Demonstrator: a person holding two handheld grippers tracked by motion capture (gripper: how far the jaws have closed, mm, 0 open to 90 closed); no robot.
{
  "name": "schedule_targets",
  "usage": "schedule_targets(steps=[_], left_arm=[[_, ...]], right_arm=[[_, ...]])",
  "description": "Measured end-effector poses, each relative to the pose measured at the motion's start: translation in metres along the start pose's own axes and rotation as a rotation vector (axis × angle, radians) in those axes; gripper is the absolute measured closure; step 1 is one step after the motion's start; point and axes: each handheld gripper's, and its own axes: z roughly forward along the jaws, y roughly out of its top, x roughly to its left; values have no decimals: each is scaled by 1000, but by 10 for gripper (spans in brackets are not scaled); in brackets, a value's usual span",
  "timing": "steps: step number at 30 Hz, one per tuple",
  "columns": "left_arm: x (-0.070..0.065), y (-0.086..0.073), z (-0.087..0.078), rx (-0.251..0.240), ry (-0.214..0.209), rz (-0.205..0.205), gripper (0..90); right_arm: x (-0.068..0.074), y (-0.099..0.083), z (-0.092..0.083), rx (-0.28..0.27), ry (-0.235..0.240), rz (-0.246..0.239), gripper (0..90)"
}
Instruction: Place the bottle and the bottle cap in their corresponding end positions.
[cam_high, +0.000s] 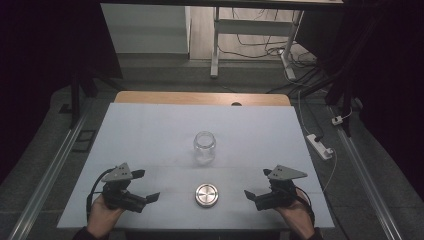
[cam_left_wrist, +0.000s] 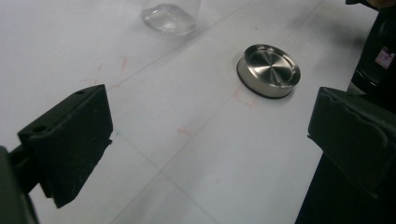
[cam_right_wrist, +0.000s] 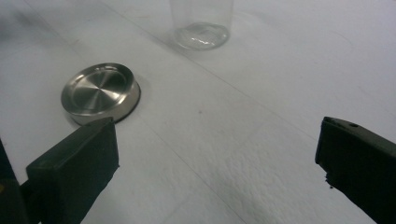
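Between your two grippers, both with jaws apart and empty, lies the metal lid: stiff, smooth, slippery; grip its rim. The glass jar behind is fragile.

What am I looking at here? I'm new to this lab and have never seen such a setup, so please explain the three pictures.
There is no robot: a person sits at a white table and holds a tool in each hand. The left hand-held gripper and the right hand-held gripper each have two black jaws, standing wide open and holding nothing.

The high view looks down from above the person. The other two pictures come from cameras riding on each gripper, looking out between its own jaws.

On the table stand an open, empty glass jar and, nearer the person, between the grippers, its round metal lid, lying apart from the jar.
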Motion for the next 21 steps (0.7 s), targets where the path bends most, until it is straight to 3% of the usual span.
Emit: schedule_targets(steps=[13, 21], left_arm=[[9, -33, -22, 16, 73, -71, 4], [11, -48, -34, 29, 126, -102, 3]], right_arm=[[-10, -21, -23, 10, -82, 54, 0], [-12, -37, -34, 39, -104, 95, 0]])
